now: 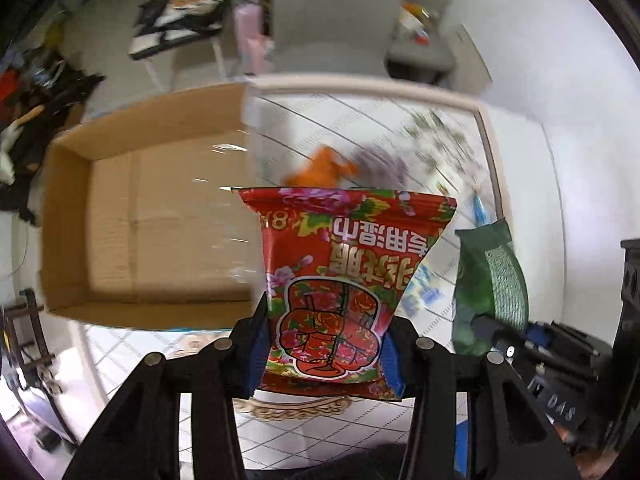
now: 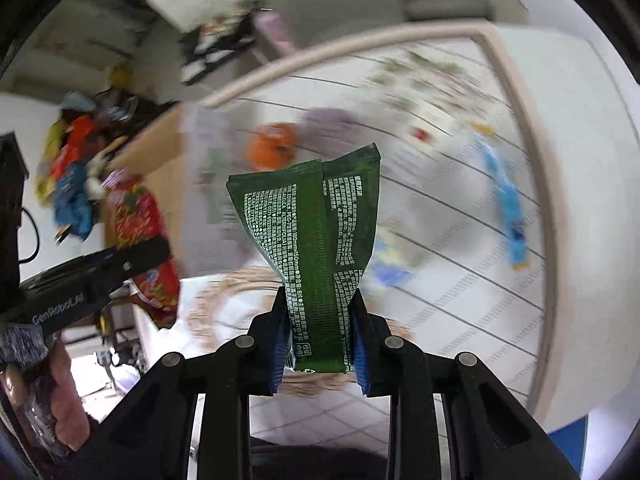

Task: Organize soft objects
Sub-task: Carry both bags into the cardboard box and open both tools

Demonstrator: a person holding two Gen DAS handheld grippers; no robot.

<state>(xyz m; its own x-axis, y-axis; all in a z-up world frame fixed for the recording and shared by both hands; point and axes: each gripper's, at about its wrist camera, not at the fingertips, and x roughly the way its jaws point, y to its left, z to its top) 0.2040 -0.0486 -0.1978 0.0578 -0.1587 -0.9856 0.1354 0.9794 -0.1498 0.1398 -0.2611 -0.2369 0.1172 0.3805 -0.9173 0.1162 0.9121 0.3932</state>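
Observation:
My left gripper [image 1: 324, 344] is shut on a red flowered wipes packet [image 1: 340, 280], held up above the table. The packet hangs over the near right corner of an open cardboard box [image 1: 160, 224]. My right gripper [image 2: 318, 340] is shut on a green wipes packet [image 2: 316, 240] with white print, also lifted. From the left wrist view the green packet [image 1: 492, 280] shows at the right, with the right gripper's black body below it. In the right wrist view the red packet [image 2: 144, 248] and the left gripper's arm appear at the left. An orange soft thing [image 1: 320, 168] and a purple one [image 1: 380, 164] lie blurred on the table.
The white table [image 2: 460, 240] has dark grid lines and a pale raised rim. A blue soft toy [image 2: 508, 208] and small scattered bits lie toward the right side. A grey chair [image 1: 340, 16], a side table and heaped clothes stand beyond. A hand [image 2: 56, 392] shows at lower left.

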